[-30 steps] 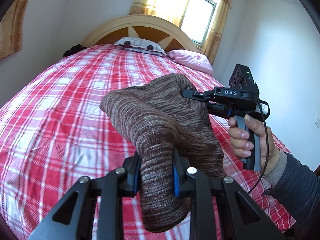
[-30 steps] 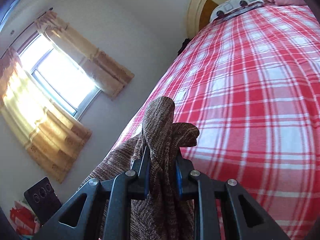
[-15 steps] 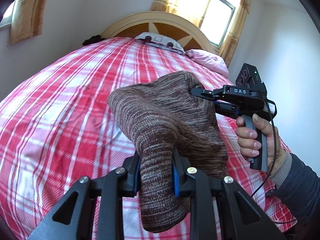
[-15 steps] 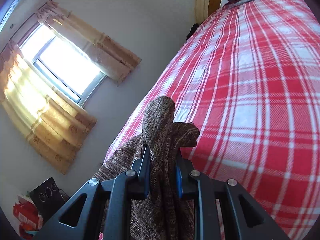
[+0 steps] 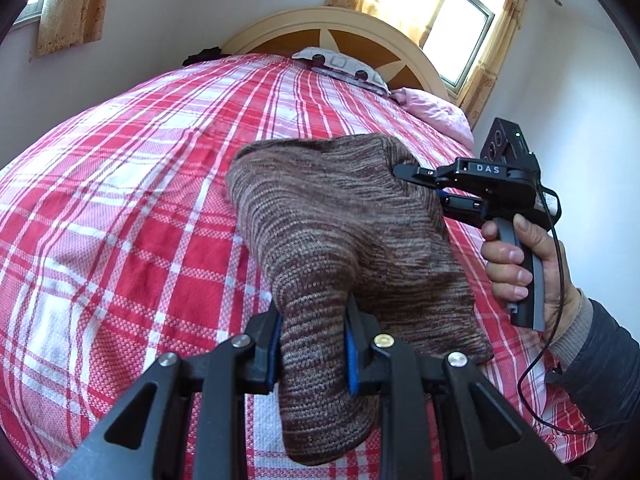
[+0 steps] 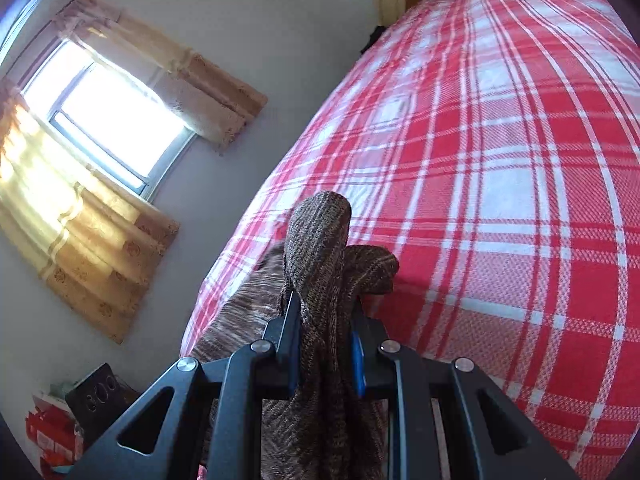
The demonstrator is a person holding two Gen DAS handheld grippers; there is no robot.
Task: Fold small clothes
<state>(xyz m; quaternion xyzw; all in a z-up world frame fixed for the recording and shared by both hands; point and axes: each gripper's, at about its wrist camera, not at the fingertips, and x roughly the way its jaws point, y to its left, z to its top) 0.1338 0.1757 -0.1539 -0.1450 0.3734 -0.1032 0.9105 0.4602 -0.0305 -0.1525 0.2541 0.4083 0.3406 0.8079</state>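
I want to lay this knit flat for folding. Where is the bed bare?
The plaid bed is bare left of the knit, up to the pillows at the headboard. It is crowded right, where the right gripper and hand hold the knit.

Left gripper (image 5: pixel 312 354): your matte black linkage arms, silver round screws at the pivots, blue pads inside the fingers.
Right gripper (image 6: pixel 323 346): same black frame, silver screws, blue pads; white "DAS" lettering on top, thin black cable trailing.
Right hand (image 5: pixel 528 264): your bare skin, grey cuff, dark sleeve.
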